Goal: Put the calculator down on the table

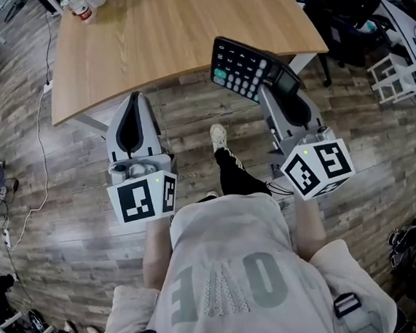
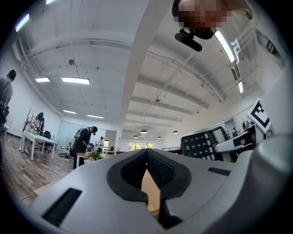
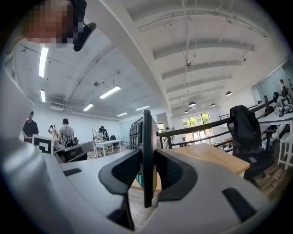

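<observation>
Looking down, there's a pale beige top (image 1: 232,269) with big grey letters across it, and two straps with black buckles (image 1: 344,304) show low at either side. Dark trousers (image 1: 232,173) come next, then a white shoe (image 1: 219,134). The left gripper (image 1: 137,97) and right gripper (image 1: 276,87) are both smooth light-grey shells, rounded and tapering, with black ribbed pads (image 2: 160,167) lining the inner faces. Each carries a white cube (image 1: 144,197) printed with black square markers, and a small green light (image 1: 305,152) glows on each cube's upper face.
</observation>
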`<action>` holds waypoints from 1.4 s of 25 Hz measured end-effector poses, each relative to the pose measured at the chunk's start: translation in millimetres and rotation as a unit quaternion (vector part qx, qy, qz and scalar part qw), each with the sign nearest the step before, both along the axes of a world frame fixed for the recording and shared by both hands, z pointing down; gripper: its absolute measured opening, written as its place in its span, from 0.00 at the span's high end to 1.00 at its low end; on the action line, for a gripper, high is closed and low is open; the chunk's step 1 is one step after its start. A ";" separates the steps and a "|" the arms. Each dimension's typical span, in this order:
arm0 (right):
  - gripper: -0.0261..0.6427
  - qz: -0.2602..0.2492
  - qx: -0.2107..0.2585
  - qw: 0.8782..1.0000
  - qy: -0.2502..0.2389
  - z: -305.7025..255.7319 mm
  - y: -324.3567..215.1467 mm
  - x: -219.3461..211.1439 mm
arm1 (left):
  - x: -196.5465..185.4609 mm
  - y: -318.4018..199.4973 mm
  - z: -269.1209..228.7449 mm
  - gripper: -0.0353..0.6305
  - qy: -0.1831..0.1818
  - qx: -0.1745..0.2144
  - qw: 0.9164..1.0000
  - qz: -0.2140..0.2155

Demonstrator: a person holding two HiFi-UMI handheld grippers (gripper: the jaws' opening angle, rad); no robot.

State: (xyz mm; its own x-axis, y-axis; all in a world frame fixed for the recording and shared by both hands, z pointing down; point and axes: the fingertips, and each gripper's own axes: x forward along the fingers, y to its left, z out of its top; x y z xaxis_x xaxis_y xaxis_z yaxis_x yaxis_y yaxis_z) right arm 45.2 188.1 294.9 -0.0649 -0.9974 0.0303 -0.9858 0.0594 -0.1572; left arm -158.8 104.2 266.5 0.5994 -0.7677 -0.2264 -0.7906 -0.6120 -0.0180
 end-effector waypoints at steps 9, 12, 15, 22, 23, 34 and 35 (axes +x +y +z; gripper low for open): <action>0.79 -0.022 -0.001 1.000 -0.001 -2.4 -129.3 61.1 | 44.1 -111.2 -15.9 0.93 -0.016 0.015 0.999 -0.033; 0.79 -0.036 -0.006 0.999 0.001 -8.0 -186.3 86.8 | 61.4 -166.5 -25.8 0.93 -0.016 0.017 0.998 -0.055; 0.79 -0.057 -0.017 0.998 0.002 -7.9 -238.8 110.6 | 82.0 -218.8 -31.4 0.93 -0.020 0.019 0.997 -0.078; 0.79 -0.102 -0.034 0.994 0.001 -7.9 -338.1 146.4 | 116.6 -299.1 -29.4 0.94 -0.030 0.006 0.993 -0.112; 0.79 -0.107 -0.040 0.993 0.002 -5.2 -351.2 146.9 | 118.5 -308.3 -27.8 0.93 -0.033 0.002 0.993 -0.113; 0.79 -0.131 -0.066 0.989 0.011 6.9 -411.1 135.1 | 125.4 -368.9 -33.4 0.94 -0.031 -0.004 0.993 -0.115; 0.79 -0.128 -0.066 0.990 0.011 6.3 -415.2 134.9 | 125.0 -374.6 -36.0 0.94 -0.032 0.000 0.993 -0.113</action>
State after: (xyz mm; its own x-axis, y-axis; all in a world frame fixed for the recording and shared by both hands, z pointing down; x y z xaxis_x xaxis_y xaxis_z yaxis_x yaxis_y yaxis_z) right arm 180.2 -227.1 301.2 -0.3133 -0.9356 0.1626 -0.9442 0.2886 -0.1586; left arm -33.8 -270.4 230.4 0.4241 -0.8845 -0.1944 -0.9054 -0.4183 -0.0721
